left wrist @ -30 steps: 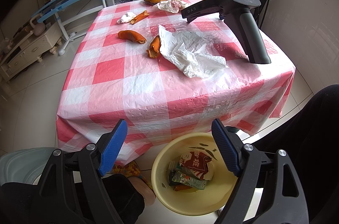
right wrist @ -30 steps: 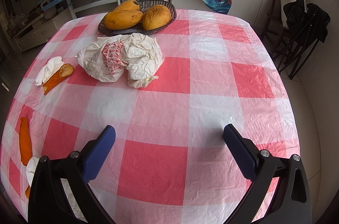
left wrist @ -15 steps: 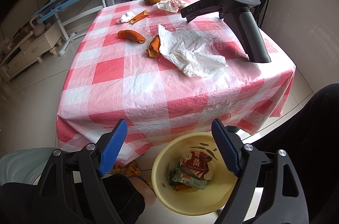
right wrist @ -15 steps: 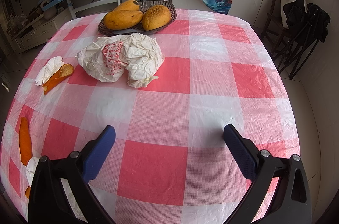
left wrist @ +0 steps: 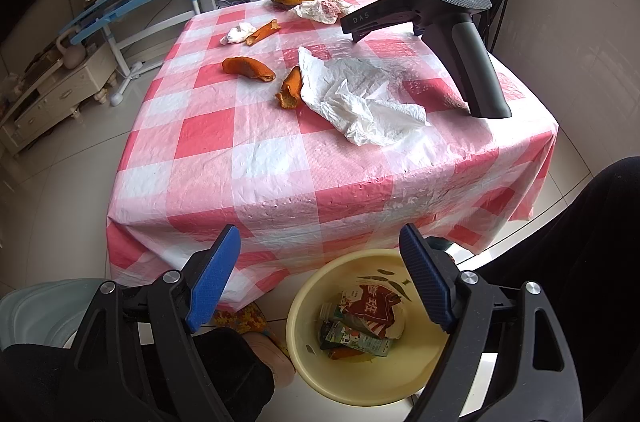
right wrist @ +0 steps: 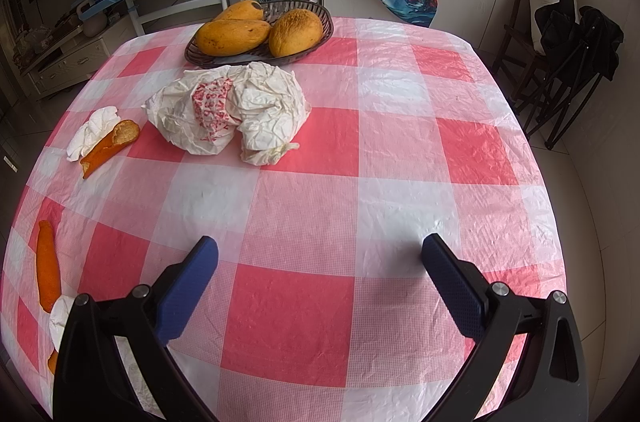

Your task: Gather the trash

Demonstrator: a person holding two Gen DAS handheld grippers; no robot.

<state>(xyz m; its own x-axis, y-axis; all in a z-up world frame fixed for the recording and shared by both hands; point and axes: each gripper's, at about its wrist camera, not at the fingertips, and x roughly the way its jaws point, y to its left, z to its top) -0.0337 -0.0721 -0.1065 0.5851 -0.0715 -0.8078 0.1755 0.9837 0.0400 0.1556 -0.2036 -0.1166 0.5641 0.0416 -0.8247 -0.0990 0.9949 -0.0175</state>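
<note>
Left gripper (left wrist: 320,246): its blue fingers stand wide apart with nothing between them. It hangs over the yellow bowl (left wrist: 304,314) on the floor.
Right gripper (right wrist: 320,252): its fingers are wide apart too, and empty, above the counter (right wrist: 400,182).
Trash: some packets already lie in the yellow bowl. The rest is up on the counter, past the bowl: a big white tissue (left wrist: 360,102), three orange peels (left wrist: 248,68), a small tissue (left wrist: 239,33) and a crumpled paper wrapper (right wrist: 228,110) just beside the fruit basket (right wrist: 316,38).
What could go wrong: the tissue is thin and floppy, so the fingers may catch the plastic cloth too and drag it. A curled peel could slip out and miss the bowl.
Feel and shape: the cloth is shiny and wrinkled; the peels are bent and bumpy; the bowl is smooth and round.
</note>
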